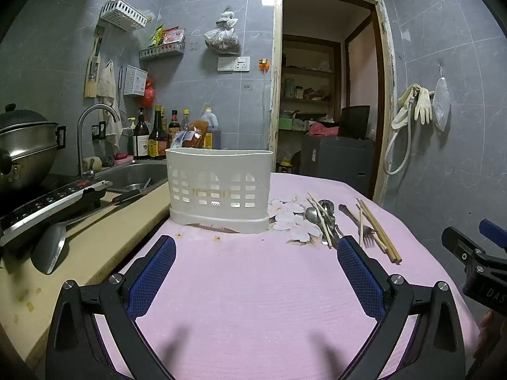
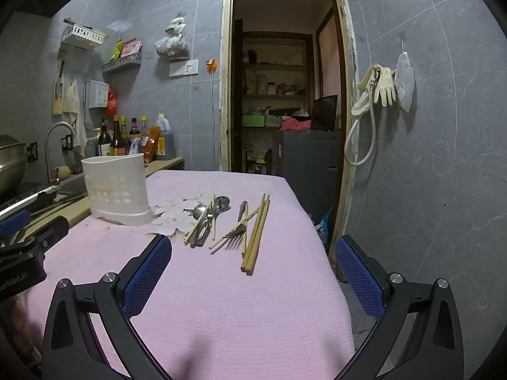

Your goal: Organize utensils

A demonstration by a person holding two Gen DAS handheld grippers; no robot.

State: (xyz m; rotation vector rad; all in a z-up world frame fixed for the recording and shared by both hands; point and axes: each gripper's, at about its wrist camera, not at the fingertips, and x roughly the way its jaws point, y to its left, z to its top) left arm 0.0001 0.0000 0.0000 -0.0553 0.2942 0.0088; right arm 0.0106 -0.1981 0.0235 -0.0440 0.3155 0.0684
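We see the pink-covered bench (image 2: 221, 300) with much free room in front. The white utensil holder (image 1: 218, 186) stands at its far left corner. Chopsticks (image 2: 256, 234), a fork (image 2: 236, 236) and spoons (image 2: 209, 210) lie crossed near the right edge; a careless pull may push one off. Left gripper (image 1: 255, 253) and right gripper (image 2: 252, 253) have jaws wide apart, holding nothing.

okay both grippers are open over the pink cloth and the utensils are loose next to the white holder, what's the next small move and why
Probably bring the right gripper forward and down onto the chopsticks nearest it. Both grippers are open and empty, the white holder stands upright to the left, and the spoons and fork lie tangled with other chopsticks, so the outer pair looks easiest.
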